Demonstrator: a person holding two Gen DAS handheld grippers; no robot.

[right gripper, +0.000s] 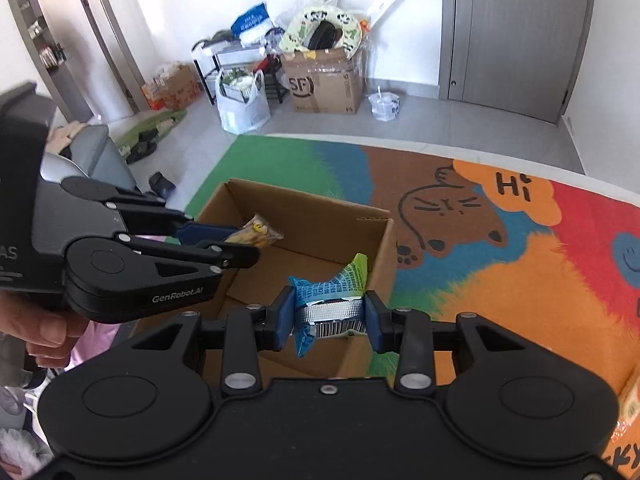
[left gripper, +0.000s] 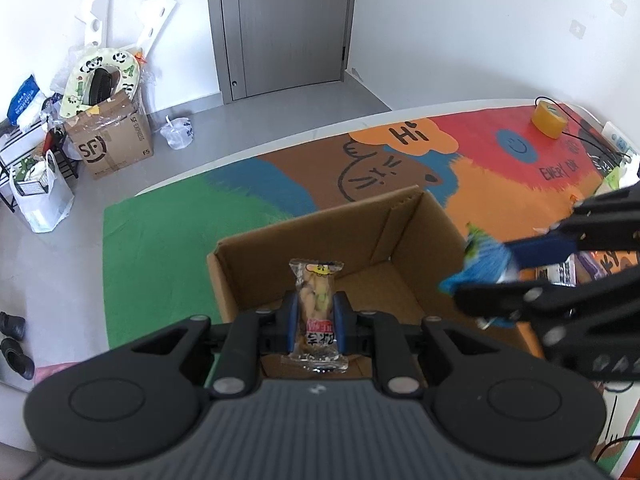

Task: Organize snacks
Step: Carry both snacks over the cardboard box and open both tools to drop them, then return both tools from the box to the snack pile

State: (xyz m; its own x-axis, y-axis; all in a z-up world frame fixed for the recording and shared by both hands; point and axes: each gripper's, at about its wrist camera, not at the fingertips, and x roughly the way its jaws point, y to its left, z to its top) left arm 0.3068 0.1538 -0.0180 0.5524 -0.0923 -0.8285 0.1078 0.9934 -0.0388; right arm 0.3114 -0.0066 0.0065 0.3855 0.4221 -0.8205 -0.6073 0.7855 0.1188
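Over the open box (left gripper: 320,252) on the mat (left gripper: 160,248), your L gripper (left gripper: 315,322) pinches a clear snack (left gripper: 318,304) upright. R gripper (right gripper: 329,316) clamps a blue pack (right gripper: 330,300) at the box's right wall. Tape roll (left gripper: 549,119) sits well apart; SF carton (right gripper: 326,82) by the door (left gripper: 280,28).

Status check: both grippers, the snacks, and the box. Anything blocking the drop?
Left gripper shut on clear snack pack, above cardboard box. Right gripper shut on blue snack pack, near box's right wall. No obstruction visible.
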